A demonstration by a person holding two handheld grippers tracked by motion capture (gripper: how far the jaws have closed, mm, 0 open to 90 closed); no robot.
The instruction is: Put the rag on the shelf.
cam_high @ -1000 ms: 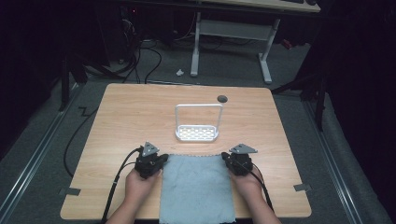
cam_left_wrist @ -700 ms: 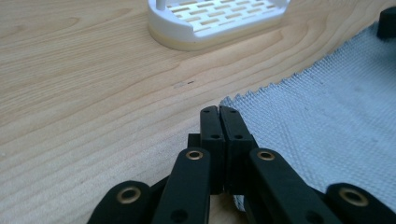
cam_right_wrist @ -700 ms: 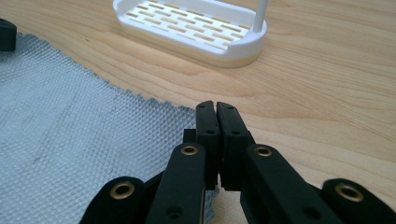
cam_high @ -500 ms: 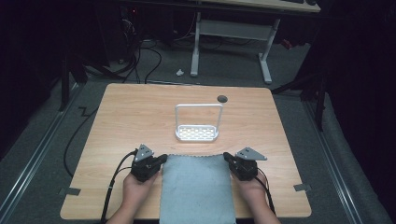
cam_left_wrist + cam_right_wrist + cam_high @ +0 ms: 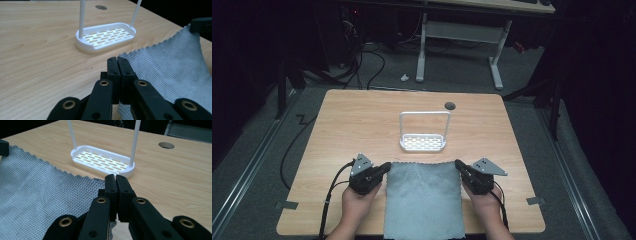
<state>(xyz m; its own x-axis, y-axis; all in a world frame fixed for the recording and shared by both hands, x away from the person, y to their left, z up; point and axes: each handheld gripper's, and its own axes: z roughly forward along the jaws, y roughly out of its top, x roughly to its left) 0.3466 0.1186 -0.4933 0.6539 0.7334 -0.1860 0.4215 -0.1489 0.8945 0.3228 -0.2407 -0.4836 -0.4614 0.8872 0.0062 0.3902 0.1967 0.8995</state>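
cloth (image 5: 423, 197): you have a grey woven fabric here, matt, with a coarse waffle-like texture and a pinked, zigzag edge.
surface (image 5: 362, 120): light wood-grain top, smooth, with a faint satin sheen.
rack (image 5: 423, 142): white slotted tray and thin hoop, looks like smooth plastic, slightly glossy.
left claw (image 5: 117, 61): your jaws are matt black plastic, with brass-coloured rivets in the links.
right claw (image 5: 115, 178): same matt black, same brassy rivets.

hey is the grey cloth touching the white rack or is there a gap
Apart. The high view shows a strip of bare wood between the far edge of the grey cloth and the white rack.
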